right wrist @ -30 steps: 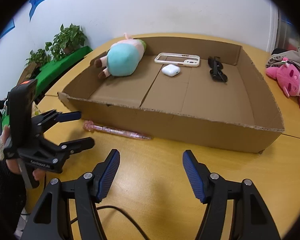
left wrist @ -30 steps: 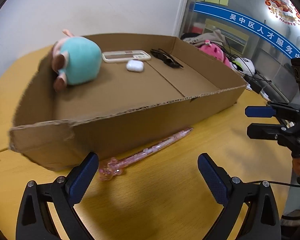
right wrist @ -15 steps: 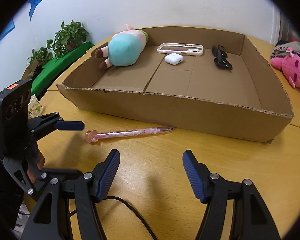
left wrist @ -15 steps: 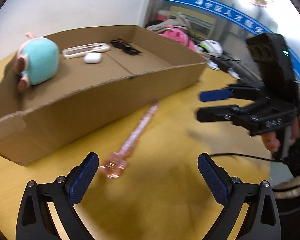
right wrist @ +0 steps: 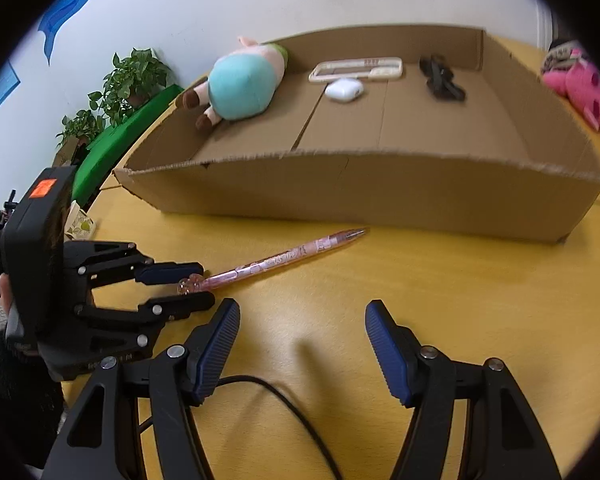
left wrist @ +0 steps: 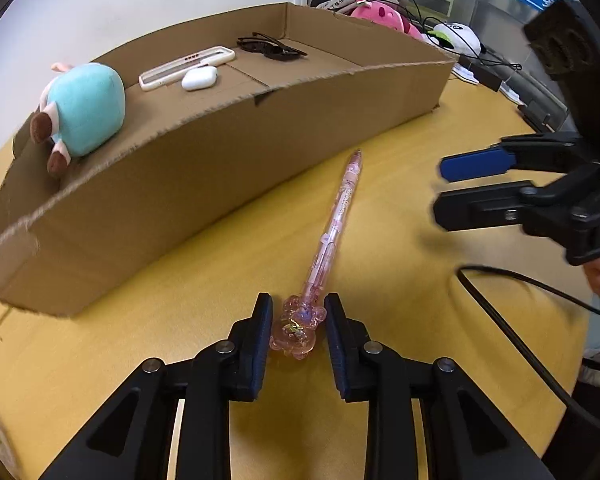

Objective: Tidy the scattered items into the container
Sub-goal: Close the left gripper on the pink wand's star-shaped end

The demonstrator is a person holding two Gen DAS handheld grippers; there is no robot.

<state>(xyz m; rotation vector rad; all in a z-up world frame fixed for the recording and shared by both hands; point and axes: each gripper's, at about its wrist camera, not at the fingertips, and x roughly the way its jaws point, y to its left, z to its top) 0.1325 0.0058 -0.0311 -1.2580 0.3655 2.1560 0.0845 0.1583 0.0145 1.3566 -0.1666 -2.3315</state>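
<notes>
A pink translucent pen (left wrist: 334, 224) lies on the yellow table in front of the cardboard box (left wrist: 228, 148). My left gripper (left wrist: 298, 330) is closed around the pen's bear-shaped end, its pads at both sides of it; the pen still rests on the table. In the right wrist view the left gripper (right wrist: 196, 286) grips the pen (right wrist: 284, 258) at its left end. My right gripper (right wrist: 300, 344) is open and empty above the table, near the pen. The box (right wrist: 380, 196) holds a teal plush (right wrist: 240, 84), a phone case (right wrist: 356, 69), a white earbud case (right wrist: 344, 90) and black sunglasses (right wrist: 440, 78).
A pink plush (right wrist: 580, 88) lies on the table right of the box. A black cable (right wrist: 284, 404) runs across the table under my right gripper. Potted plants (right wrist: 128, 80) stand on a green shelf at the far left.
My left gripper has moved forward and closed from wide open onto the pen's bear end. The pen has swung away from the box wall. My right gripper has moved nearer the table.
</notes>
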